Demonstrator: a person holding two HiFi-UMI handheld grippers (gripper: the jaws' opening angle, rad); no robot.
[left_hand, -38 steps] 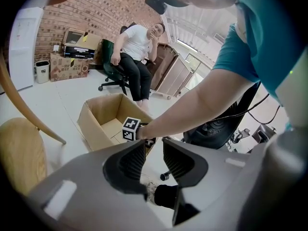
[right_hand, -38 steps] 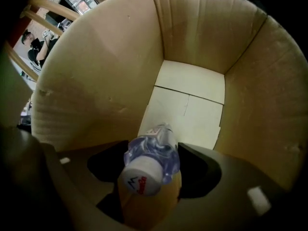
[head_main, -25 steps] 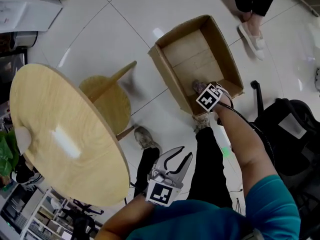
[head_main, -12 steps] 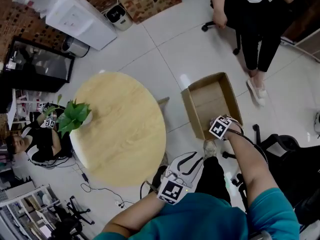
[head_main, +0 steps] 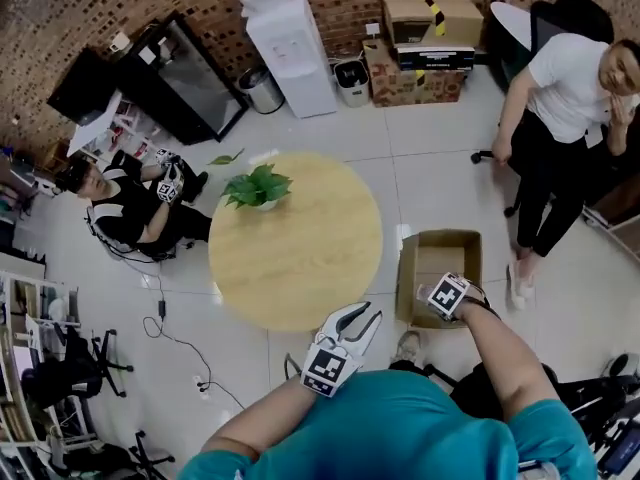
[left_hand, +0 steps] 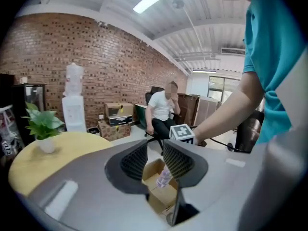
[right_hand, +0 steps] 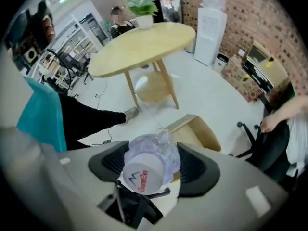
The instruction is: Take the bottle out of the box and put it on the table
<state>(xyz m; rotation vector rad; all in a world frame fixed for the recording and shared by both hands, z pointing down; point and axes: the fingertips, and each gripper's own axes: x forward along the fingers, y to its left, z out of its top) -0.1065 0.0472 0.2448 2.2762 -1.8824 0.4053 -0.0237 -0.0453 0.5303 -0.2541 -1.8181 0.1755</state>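
A clear plastic bottle [right_hand: 150,161] with a white cap sits between the jaws of my right gripper [right_hand: 153,165], cap toward the camera, pads pressing its sides. In the left gripper view the bottle [left_hand: 164,176] hangs below the marker cube [left_hand: 182,132], over the open cardboard box [left_hand: 156,173]. From the head view the right gripper [head_main: 447,295] hovers at the near edge of the box [head_main: 440,260], which stands on the floor right of the round wooden table [head_main: 295,243]. My left gripper [head_main: 358,314] is open and empty, raised near my body.
A potted plant [head_main: 258,186] stands at the table's far left. A person sits on the floor at left [head_main: 125,208], another sits at right [head_main: 560,98]. A water dispenser [head_main: 295,38] and stacked cartons [head_main: 420,33] line the brick wall. Shelves [head_main: 40,368] stand at left.
The head view has risen and widened to show the whole room. Both grippers came up with it; the left one lifted most. The right gripper stays shut on the bottle over the box.
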